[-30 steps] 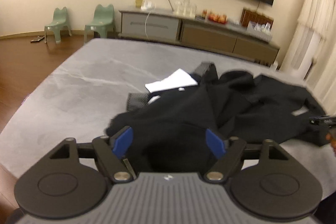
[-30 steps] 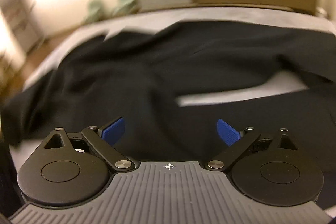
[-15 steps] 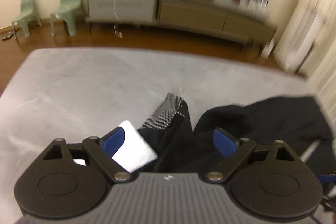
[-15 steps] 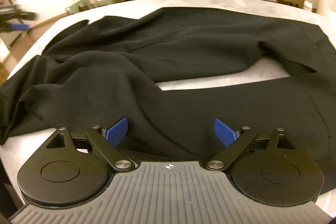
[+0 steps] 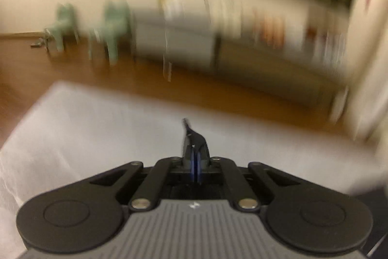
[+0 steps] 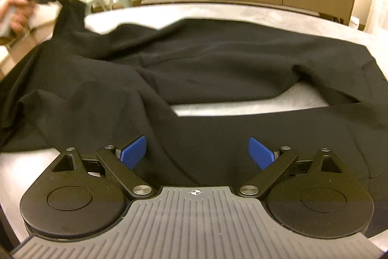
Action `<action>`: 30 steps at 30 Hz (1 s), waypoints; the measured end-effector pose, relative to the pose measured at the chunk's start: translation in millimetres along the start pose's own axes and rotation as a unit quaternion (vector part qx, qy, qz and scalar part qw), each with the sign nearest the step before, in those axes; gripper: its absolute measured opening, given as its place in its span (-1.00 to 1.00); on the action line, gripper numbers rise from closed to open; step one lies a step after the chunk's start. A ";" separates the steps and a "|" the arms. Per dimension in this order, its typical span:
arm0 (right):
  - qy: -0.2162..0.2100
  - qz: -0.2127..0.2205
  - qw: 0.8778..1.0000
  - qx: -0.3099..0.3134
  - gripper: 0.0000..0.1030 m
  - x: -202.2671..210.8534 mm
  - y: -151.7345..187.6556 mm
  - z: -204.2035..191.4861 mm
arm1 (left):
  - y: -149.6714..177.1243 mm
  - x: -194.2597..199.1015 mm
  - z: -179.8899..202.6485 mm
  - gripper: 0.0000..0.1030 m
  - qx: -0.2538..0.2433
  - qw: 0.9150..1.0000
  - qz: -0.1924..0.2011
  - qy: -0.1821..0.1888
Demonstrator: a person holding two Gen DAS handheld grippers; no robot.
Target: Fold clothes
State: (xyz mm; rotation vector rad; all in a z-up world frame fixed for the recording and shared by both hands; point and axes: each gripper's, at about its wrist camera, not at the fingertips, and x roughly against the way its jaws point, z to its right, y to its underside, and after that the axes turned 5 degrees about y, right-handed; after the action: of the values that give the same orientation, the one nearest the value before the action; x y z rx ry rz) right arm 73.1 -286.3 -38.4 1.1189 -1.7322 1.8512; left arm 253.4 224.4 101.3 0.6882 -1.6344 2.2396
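Trousers (image 6: pixel 206 69), sprawled across the bed (image 6: pixel 218 12), now rise at the left edge, since the left gripper (image 5: pixel 195 154) has clamped their fabric and lifted while the right gripper (image 6: pixel 197 153) hovers wide open, so folding has begun.

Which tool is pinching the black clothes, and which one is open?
The left tool is shut on the black clothes; its blue pads press together. The right tool hangs open above them.
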 end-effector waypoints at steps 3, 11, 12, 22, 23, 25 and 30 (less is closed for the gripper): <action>0.007 0.010 1.000 -0.016 0.81 5.3 -2.9 7.3 | -19.8 88.6 -33.2 -0.95 0.048 0.992 0.118 -0.017; 0.037 0.012 0.999 -0.034 0.83 0.5 0.0 13.7 | 61.8 58.5 -113.4 -0.57 0.053 0.994 -0.052 -0.077; 0.049 0.018 0.998 -0.045 0.83 1.5 0.4 19.0 | 73.8 61.9 -122.1 -0.42 0.062 0.994 -0.054 -0.068; 0.125 0.012 0.987 -0.098 0.90 -8.0 7.6 53.2 | 169.5 98.6 -94.2 0.65 -0.074 0.996 -0.048 0.013; 0.130 0.006 0.987 -0.091 0.90 -10.2 9.3 50.8 | 177.8 96.0 -82.0 0.70 -0.097 0.994 -0.051 0.018; 0.122 -0.001 0.989 -0.078 0.90 -9.1 13.1 45.2 | 191.2 87.6 -64.2 0.74 -0.129 0.989 -0.066 0.028; 0.062 0.002 0.997 -0.049 0.90 6.9 23.0 29.1 | 217.2 61.4 -56.1 0.16 -0.159 0.982 -0.101 -0.008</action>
State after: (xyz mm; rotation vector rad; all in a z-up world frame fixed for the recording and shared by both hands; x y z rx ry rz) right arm 60.6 -319.8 -50.5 0.9437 -1.7349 1.7783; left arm 83.2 205.4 -56.0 0.7473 -1.7866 1.7842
